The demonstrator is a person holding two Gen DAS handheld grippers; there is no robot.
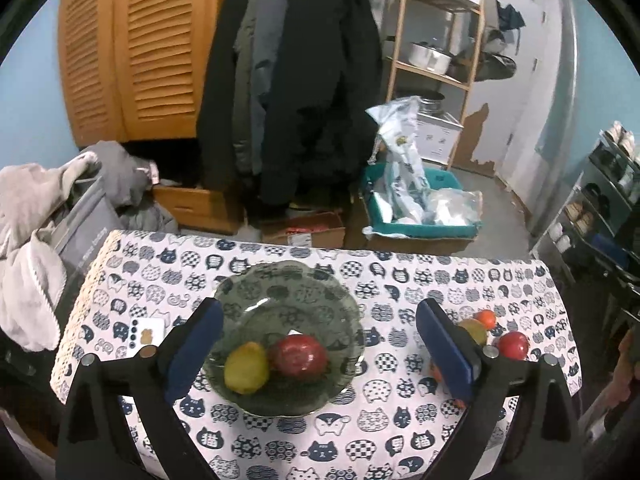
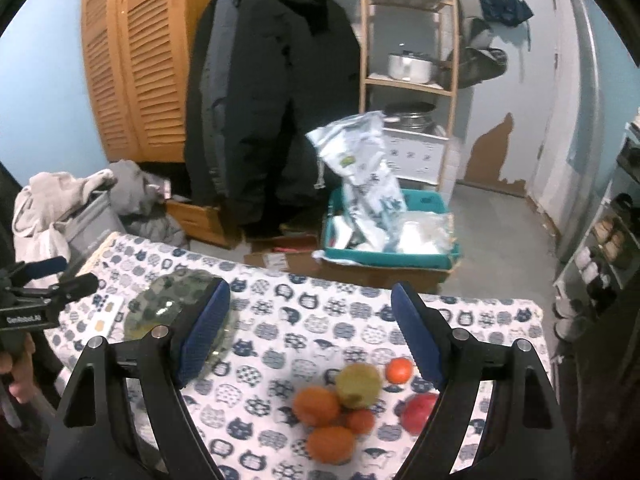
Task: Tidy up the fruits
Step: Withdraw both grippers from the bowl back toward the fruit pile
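A dark glass bowl [image 1: 280, 300] on the cat-print tablecloth holds a yellow-green pear [image 1: 246, 368] and a red apple [image 1: 298, 356]. My left gripper [image 1: 320, 344] is open and empty, its fingers either side of the bowl, above it. In the right wrist view a heap of loose fruit lies on the cloth: a green pear [image 2: 358, 385], several oranges [image 2: 316, 406] and a red apple [image 2: 418, 412]. My right gripper [image 2: 310, 338] is open and empty above that heap. The bowl [image 2: 168, 300] lies to its left.
The table's far edge [image 1: 320, 250] drops to a cluttered floor with a teal bin [image 2: 384, 256] and cardboard boxes. A white card [image 1: 150, 334] lies left of the bowl. Loose fruit [image 1: 514, 345] sits right of the left gripper. Clothes pile at far left.
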